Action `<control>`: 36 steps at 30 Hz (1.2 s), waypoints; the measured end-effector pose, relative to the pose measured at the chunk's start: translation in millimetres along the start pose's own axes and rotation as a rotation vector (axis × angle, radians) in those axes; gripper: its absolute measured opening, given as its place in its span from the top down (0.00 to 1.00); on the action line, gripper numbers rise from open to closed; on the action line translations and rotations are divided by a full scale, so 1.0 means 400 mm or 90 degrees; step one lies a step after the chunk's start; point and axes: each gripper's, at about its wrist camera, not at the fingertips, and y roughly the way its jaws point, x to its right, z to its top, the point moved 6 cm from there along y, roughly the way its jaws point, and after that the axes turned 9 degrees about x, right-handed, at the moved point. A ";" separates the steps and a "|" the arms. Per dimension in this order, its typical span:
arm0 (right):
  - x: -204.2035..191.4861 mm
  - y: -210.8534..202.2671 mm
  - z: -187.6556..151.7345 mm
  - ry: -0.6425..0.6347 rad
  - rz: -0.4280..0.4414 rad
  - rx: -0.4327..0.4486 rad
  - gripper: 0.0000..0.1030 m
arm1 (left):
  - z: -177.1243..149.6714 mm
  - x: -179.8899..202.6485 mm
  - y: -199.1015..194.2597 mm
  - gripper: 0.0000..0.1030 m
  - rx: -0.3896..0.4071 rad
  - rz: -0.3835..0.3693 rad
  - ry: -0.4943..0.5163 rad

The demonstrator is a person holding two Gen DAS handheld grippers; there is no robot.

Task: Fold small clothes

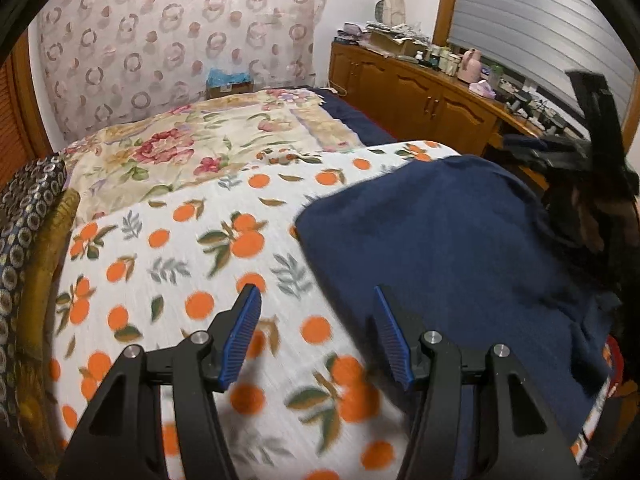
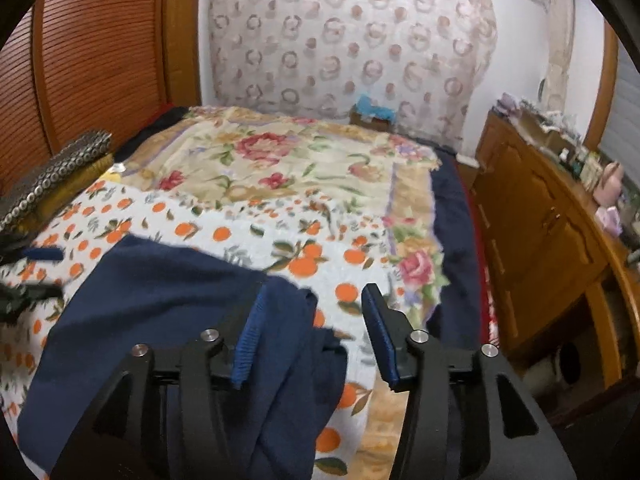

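Orange-print sheet (image 1: 168,264) over floral bedspread (image 1: 192,148); navy garment (image 1: 440,248) spread flat; left tool (image 1: 316,332), right tool (image 2: 312,336) both agape, empty.

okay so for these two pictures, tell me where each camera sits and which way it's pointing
Left wrist: rides on the left tongs, angled down across the orange-print sheet toward the patterned curtain; its own open blue-padded fingers show, with the right tongs at the right edge.
Right wrist: rides on the right tongs, angled down over the navy garment toward the same curtain; its own open fingers show, with the left tongs blurred at the left edge.
Shared: navy garment, orange-print sheet, floral bedspread, wooden cabinets.
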 end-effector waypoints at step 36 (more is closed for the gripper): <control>-0.006 0.089 -0.107 0.050 0.076 -0.053 0.63 | 0.030 -0.010 0.129 0.45 -0.027 -0.010 0.005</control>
